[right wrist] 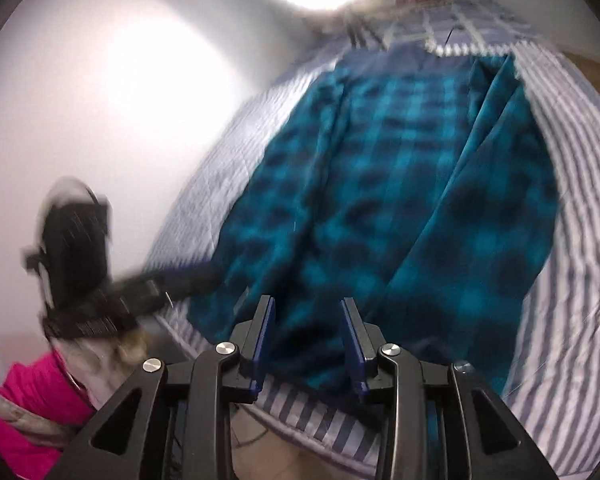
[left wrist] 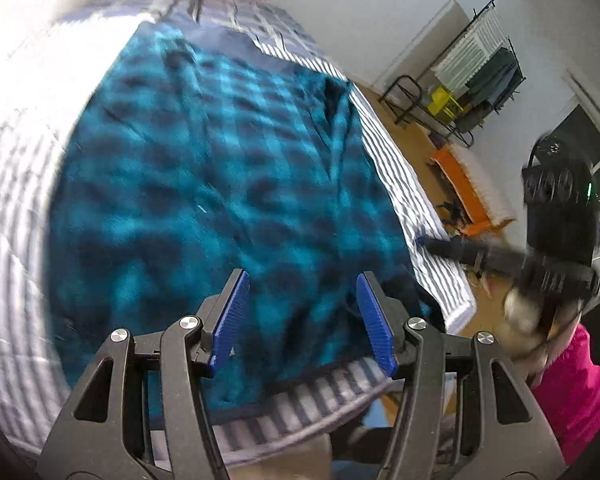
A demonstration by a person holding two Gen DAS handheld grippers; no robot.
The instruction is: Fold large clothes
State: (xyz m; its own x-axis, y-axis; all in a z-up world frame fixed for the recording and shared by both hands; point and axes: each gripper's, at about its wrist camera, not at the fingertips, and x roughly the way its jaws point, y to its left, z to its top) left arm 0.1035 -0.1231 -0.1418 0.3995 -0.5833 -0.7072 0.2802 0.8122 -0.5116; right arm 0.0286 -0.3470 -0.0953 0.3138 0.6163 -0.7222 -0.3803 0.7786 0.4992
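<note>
Garment position governs the coming move: the teal-and-black checked flannel garment [left wrist: 220, 184] is lying spread on the bed with the blue-and-white striped cover [left wrist: 404, 176], its long axis running from the near bed edge away toward the headboard end. Both views are blurred, so fine detail of hems and seams is not readable.

Left hand-held gripper [left wrist: 302, 320] is hovering over the near end of the garment, pointing steeply down, with its blue ribbed pads standing apart and nothing between them; it is released. Right hand-held gripper [right wrist: 308, 344] is likewise hanging over the near hem, slightly to the right-hand side of the cloth, pads apart and clear of the fabric; it too is released. Each gripper is also showing at the margin of the other's view.

A lengthwise fold is already lying along the garment's right side [right wrist: 496, 168]. Judged from this layout, both grippers are about equally near the near hem, one toward each near corner. The next fold probably calls for gripping those corners and carrying them along the long axis toward the far end.
</note>
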